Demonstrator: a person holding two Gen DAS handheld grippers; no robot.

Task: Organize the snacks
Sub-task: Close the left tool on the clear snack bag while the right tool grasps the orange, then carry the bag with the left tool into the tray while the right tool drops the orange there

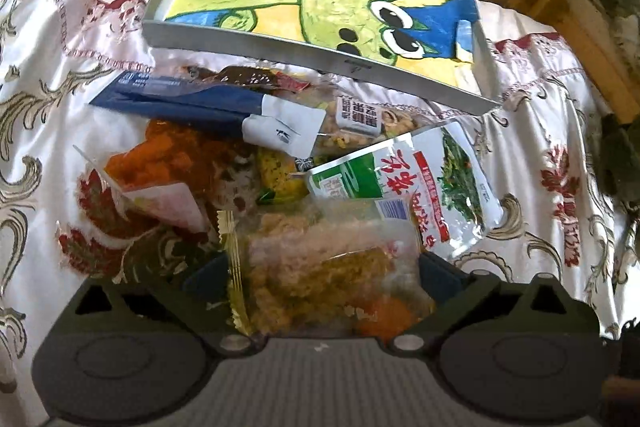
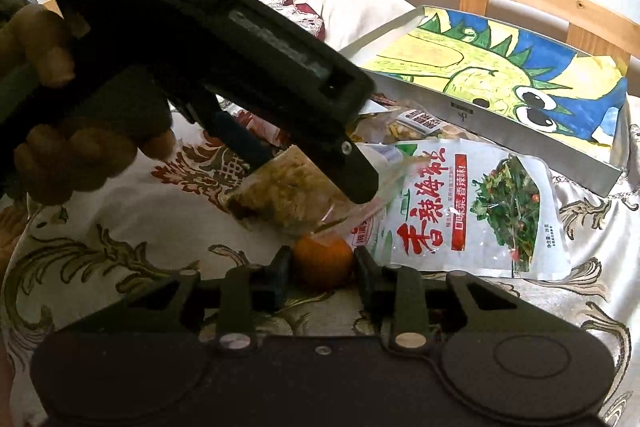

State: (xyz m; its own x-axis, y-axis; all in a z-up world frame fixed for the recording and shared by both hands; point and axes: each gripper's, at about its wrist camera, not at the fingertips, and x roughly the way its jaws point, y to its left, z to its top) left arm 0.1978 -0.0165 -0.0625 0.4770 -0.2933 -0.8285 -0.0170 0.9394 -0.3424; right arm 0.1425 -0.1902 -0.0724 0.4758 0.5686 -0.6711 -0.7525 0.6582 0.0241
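Right wrist view first: nearest to me, the right gripper (image 2: 322, 273) has the small orange (image 2: 323, 259) squarely between its jaws, and the pads look closed up against both flanks of the fruit. I read that as a grip on it, though the contact on the left pad is partly in shadow. The orange is round, so no long axis matters; it lies dead ahead on the bedspread (image 2: 120, 235), just at the tips.

Just beyond, the left gripper (image 2: 308, 183) comes in from the upper left, held by a hand (image 2: 76, 163). It angles down onto the clear cracker pack (image 2: 276, 195), which touches the orange's far side. From the left wrist view, that pack (image 1: 320, 279) fills the space between the left jaws with both pads against its edges, so I take it as clenched on the pack. Its long axis runs across the jaws.

So each hand has its own item, and the two items abut. My judgement: lifting either one risks dragging the other, so they should part sideways first.

Farther out lies the seaweed bag (image 2: 468, 207), flat, beside both. Farthest is the tray (image 2: 532, 135) with the dinosaur drawing, likely the destination, up and right of both jaws.
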